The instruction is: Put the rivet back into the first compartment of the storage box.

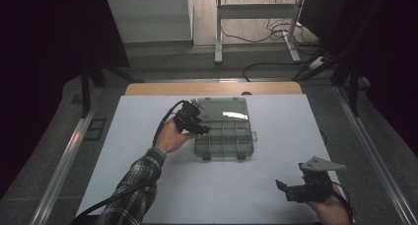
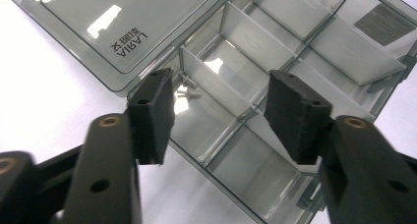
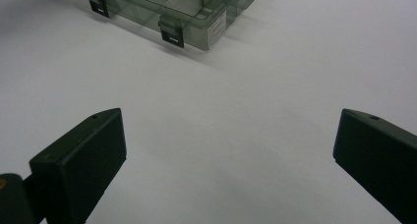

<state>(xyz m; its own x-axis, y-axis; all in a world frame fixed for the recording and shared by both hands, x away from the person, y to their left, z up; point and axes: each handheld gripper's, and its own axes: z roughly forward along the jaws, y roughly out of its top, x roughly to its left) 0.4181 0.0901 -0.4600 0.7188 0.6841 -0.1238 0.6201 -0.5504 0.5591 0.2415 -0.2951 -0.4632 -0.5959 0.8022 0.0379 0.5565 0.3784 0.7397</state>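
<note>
A smoky clear compartment box (image 1: 225, 138) lies open on the white mat, its lid (image 1: 222, 109) folded flat toward the far side. My left gripper (image 1: 203, 129) hovers over the box's left compartments. In the left gripper view this gripper (image 2: 219, 117) is open with nothing between its pads. Below it a couple of small silver screws (image 2: 187, 85) lie in a corner compartment, and the lid (image 2: 118, 22) carries a printed brand mark. My right gripper (image 1: 285, 188) rests low at the near right, open. In the right gripper view its jaws (image 3: 228, 153) stand wide apart over bare mat, the box (image 3: 196, 13) farther off.
The white mat (image 1: 222, 190) covers the table, with a strip of wood (image 1: 212, 88) showing at the far edge. Two black latches (image 3: 172, 35) hang on the box's near wall. Beyond the table are a metal frame (image 1: 256, 18) and floor cables.
</note>
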